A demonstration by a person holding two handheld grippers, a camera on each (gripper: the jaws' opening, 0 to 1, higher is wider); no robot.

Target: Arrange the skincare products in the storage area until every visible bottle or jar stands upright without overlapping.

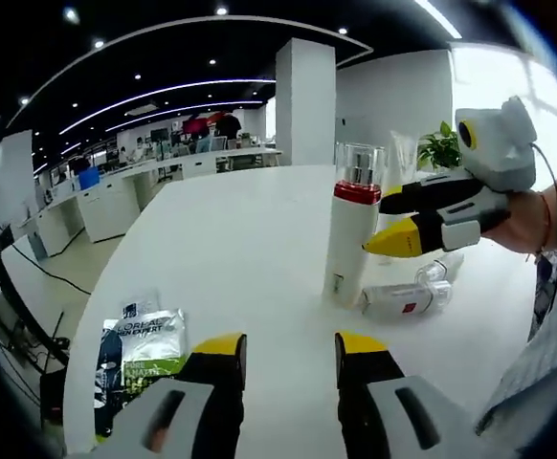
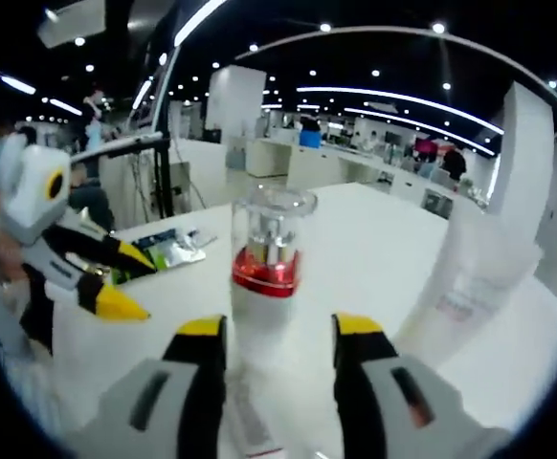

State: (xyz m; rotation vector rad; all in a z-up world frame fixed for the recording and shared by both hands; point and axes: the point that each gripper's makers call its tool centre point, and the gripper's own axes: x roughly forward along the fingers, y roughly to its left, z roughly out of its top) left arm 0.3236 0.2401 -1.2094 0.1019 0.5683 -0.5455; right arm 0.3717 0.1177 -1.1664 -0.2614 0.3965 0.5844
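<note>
A tall white bottle [image 1: 348,239] with a red band and clear cap stands upright in the middle of the white table [image 1: 250,239]. A small white bottle [image 1: 405,296] lies on its side just right of it. My right gripper [image 1: 386,222] comes in from the right, open, with its yellow tips close beside the tall bottle. In the right gripper view the tall bottle [image 2: 268,287] stands just ahead, between the open jaws of the right gripper [image 2: 278,335], and the lying bottle [image 2: 250,426] shows low down. My left gripper [image 1: 290,356] is open and holds nothing; it also appears as the left gripper [image 2: 106,277].
Green and white sachets [image 1: 144,349] lie near the table's left edge, also seen as sachets [image 2: 168,247]. A pale, blurred, translucent upright container [image 2: 470,277] stands at the right. A potted plant [image 1: 439,148] sits at the far side. Office desks and a pillar stand beyond the table.
</note>
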